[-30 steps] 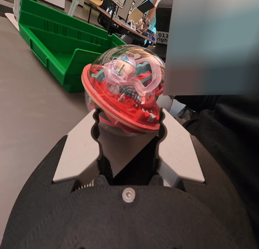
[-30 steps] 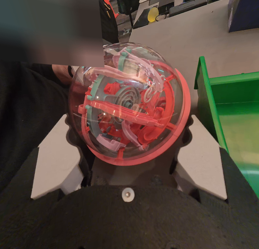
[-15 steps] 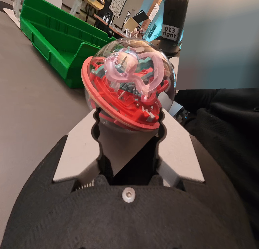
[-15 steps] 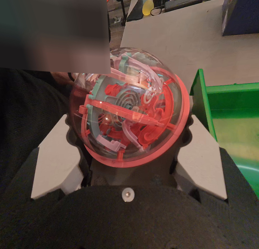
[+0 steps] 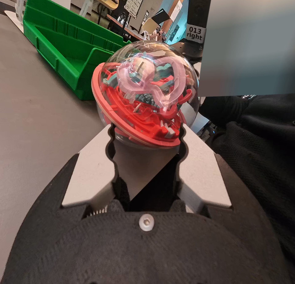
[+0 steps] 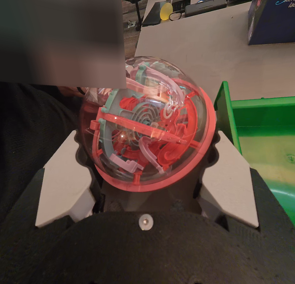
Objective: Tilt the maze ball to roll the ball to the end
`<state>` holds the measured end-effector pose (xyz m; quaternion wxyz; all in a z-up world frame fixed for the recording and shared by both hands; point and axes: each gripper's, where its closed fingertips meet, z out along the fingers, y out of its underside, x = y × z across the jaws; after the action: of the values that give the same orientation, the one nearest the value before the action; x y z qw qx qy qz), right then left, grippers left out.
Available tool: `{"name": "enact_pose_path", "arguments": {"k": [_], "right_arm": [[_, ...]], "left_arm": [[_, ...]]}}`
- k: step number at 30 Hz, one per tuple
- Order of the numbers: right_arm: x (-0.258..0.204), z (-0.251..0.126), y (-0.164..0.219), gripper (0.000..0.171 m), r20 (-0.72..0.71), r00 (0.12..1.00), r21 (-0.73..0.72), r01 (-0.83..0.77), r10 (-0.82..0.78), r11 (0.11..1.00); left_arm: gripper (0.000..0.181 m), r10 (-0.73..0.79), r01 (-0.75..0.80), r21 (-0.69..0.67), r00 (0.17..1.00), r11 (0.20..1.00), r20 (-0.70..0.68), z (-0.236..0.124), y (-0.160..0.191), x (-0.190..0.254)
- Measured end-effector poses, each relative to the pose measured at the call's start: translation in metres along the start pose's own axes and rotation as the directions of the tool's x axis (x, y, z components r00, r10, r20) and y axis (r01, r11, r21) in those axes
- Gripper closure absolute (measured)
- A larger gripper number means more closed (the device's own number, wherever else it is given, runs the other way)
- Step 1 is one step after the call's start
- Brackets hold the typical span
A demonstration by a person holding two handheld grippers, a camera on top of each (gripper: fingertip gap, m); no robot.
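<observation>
The left hand-held gripper (image 5: 146, 132) and right hand-held gripper (image 6: 146, 150) are both clamping the maze ball (image 5: 146, 94), holding it tilted above the grey surface (image 5: 39, 116) beside a green bin (image 5: 67, 52); its smooth shell could slip if either loosens.

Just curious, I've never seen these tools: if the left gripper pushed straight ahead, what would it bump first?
The clear plastic maze ball with red and pink tracks, already pinched between the left gripper fingertips. Behind it is probably the black right gripper; depth is unclear.
</observation>
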<state>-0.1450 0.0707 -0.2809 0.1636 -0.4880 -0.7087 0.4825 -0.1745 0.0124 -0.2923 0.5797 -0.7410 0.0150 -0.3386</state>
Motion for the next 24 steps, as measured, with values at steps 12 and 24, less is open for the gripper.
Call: {"name": "enact_pose_path", "arguments": {"k": [12, 24], "right_arm": [[0.0013, -0.0001, -0.0002, 0.017, -0.004, 1.0, -0.006, -0.022, 0.022, 1.0], [0.0, -0.0042, 0.0026, 0.017, 0.0, 1.0, 0.05, 0.0, 0.0, 0.999]], "left_arm": [[0.104, -0.028, 0.028, 0.012, 1.0, 1.0, -0.004, 0.0003, -0.0012, -0.0009], [0.104, 0.019, -0.019, -0.01, 1.0, 1.0, 0.009, 0.0033, -0.002, 0.0029]]}}
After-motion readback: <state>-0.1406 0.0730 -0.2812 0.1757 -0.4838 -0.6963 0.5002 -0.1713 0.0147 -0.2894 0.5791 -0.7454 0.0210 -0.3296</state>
